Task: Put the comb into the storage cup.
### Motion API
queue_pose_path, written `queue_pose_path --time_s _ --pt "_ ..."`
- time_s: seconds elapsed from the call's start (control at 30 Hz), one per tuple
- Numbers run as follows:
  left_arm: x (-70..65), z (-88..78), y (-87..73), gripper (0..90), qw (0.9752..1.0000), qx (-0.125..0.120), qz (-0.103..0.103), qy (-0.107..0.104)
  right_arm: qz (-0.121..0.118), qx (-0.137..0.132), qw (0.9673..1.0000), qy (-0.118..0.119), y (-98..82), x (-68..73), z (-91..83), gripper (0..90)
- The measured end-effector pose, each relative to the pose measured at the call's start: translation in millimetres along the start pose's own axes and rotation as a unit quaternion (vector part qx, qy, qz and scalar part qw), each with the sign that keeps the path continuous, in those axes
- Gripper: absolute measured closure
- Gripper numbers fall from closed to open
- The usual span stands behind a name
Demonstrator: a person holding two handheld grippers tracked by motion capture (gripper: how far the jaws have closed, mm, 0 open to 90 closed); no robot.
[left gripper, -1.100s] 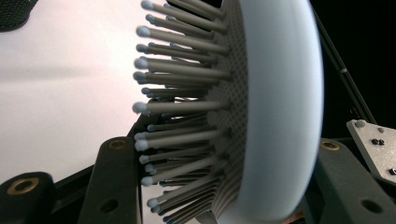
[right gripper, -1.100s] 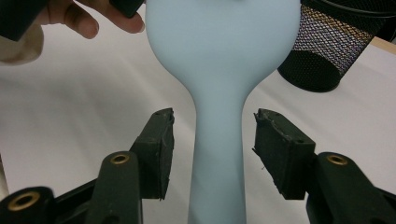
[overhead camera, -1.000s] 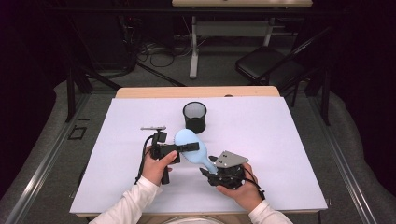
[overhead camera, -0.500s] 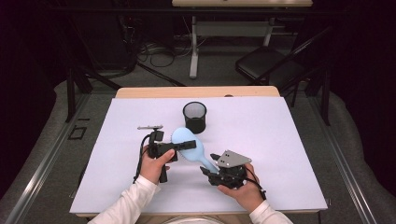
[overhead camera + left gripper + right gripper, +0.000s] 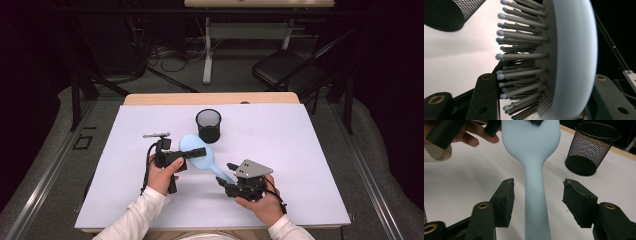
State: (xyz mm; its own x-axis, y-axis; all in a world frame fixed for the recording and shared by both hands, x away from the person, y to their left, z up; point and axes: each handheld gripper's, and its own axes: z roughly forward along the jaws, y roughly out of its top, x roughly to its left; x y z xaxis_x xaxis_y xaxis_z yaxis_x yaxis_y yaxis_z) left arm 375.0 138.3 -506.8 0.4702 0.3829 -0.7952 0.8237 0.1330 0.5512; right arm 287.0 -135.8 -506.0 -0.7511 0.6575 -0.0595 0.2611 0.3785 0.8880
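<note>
Left gripper [image 5: 192, 152] has its jaws clamped across the head of the pale blue hairbrush [image 5: 200, 156], one jaw on the bristle side and the other against the smooth back, as the left gripper view makes plain with the bristles [image 5: 524, 62] fanned out between the black jaws. From that gripper the brush's handle runs out toward the right gripper [image 5: 537, 202], and look at that: the handle passes straight up the middle between the right gripper's two jaws, which stand apart with a clear gap on either side, neither pad [image 5: 505, 200] touching the plastic. In the high view the right gripper sits at the handle's tip, low on the white counter [image 5: 300, 150], held in the right hand [image 5: 260, 202], while the left hand [image 5: 162, 175] grips its tool just beside the brush head. Beyond the brush head, away from both grippers, a black mesh cup [image 5: 208, 125] stands upright on the counter, near the head but not touching it.
</note>
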Motion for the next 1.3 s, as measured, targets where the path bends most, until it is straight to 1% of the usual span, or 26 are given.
queue_pose_path --time_s 0.1,0.13,0.17,0.23,0.3,0.33,0.37,0.43,0.47,0.5,0.53,0.6,0.67,0.73,0.77,0.83,0.93,1.0,1.1,1.17,1.23,1.27,1.3 --pt "1.1 -1.8 1.0 49.3 1.0000 -0.004 0.001 0.003 0.003 -0.002 1.0000 -0.001 -0.1 -0.6 -0.7 42.3" --pt "1.1 -2.3 1.3 49.3 1.0000 -0.007 -0.002 0.002 0.003 -0.003 1.0000 -0.002 -0.2 -0.9 -0.9 42.3" --pt "1.9 -3.1 1.8 49.4 1.0000 -0.007 0.002 0.004 0.003 -0.003 1.0000 -0.001 -0.2 -1.2 -1.0 42.3" --pt "2.2 -4.4 2.5 49.4 1.0000 -0.008 0.000 0.004 0.002 -0.004 1.0000 -0.002 -0.2 -1.2 -1.1 42.2" --pt "2.6 -5.2 3.0 49.4 0.9999 -0.010 -0.001 0.005 -0.001 -0.005 0.9999 -0.010 -0.2 -1.2 -1.6 41.9" --pt "3.3 -6.3 3.5 49.3 0.9999 -0.009 0.002 0.006 0.000 -0.005 0.9999 -0.009 -0.2 -1.4 -1.6 41.9" --pt "3.0 -6.8 3.7 49.4 0.9999 -0.010 -0.001 0.008 0.000 -0.005 0.9999 -0.010 -0.4 -1.9 -1.6 41.8" --pt "3.9 -7.6 4.2 49.3 0.9999 -0.012 0.000 0.008 0.000 -0.005 0.9999 -0.012 -0.9 -2.5 -1.7 41.8" --pt "4.0 -8.1 4.5 49.3 0.9999 -0.014 -0.003 0.006 0.000 -0.005 0.9999 -0.013 -1.1 -2.9 -1.5 41.6" --pt "4.5 -8.6 4.9 49.3 0.9998 -0.016 -0.001 0.007 0.000 -0.006 0.9999 -0.015 -1.3 -3.3 -1.5 41.2" --pt "4.2 -9.2 5.0 49.3 0.9998 -0.017 -0.004 0.007 0.001 -0.007 0.9998 -0.017 -1.5 -3.8 -1.5 40.7" --pt "5.0 -10.2 5.7 49.2 0.9998 -0.020 -0.001 0.008 0.007 -0.009 0.9998 -0.019 -1.6 -5.0 -2.0 39.4" --pt "5.4 -11.0 6.2 49.2 0.9997 -0.022 -0.002 0.009 0.011 -0.012 0.9997 -0.019 -1.6 -5.9 -2.3 38.6" --pt "5.6 -11.8 6.6 49.3 0.9997 -0.022 -0.004 0.009 0.012 -0.014 0.9996 -0.021 -1.5 -5.8 -2.5 36.7" --pt "6.2 -12.4 6.9 49.2 0.9997 -0.023 -0.001 0.010 0.014 -0.014 0.9996 -0.020 -1.4 -5.9 -2.4 36.1" --pt "6.0 -13.2 7.3 49.2 0.9996 -0.026 -0.006 0.009 0.015 -0.013 0.9996 -0.021 -1.3 -6.0 -2.2 35.7" --pt "7.1 -15.0 8.2 49.2 0.9995 -0.029 -0.004 0.010 0.015 -0.015 0.9994 -0.026 -1.3 -6.6 -2.5 33.5" --pt "7.4 -16.3 8.9 49.3 0.9994 -0.032 -0.003 0.013 0.016 -0.014 0.9994 -0.027 -1.4 -7.5 -2.5 32.2" --pt "8.3 -18.3 9.9 49.2 0.9993 -0.035 -0.003 0.014 0.016 -0.010 0.9994 -0.030 -1.3 -8.2 -1.3 27.9" --pt "8.6 -19.9 10.6 49.2 0.9992 -0.036 -0.005 0.015 0.023 -0.007 0.9993 -0.028 -1.3 -8.9 0.0 25.6" --pt "9.1 -21.3 11.1 49.2 0.9991 -0.040 -0.004 0.016 0.025 -0.007 0.9993 -0.028 -1.2 -9.0 0.3 24.4" --pt "9.6 -21.8 11.6 49.2 0.9990 -0.042 -0.002 0.017 0.027 -0.008 0.9991 -0.031 -1.0 -9.0 0.6 23.5" --pt "9.4 -22.3 11.8 49.2 0.9989 -0.043 -0.005 0.017 0.028 -0.007 0.9989 -0.037 -0.7 -9.1 1.0 22.0"
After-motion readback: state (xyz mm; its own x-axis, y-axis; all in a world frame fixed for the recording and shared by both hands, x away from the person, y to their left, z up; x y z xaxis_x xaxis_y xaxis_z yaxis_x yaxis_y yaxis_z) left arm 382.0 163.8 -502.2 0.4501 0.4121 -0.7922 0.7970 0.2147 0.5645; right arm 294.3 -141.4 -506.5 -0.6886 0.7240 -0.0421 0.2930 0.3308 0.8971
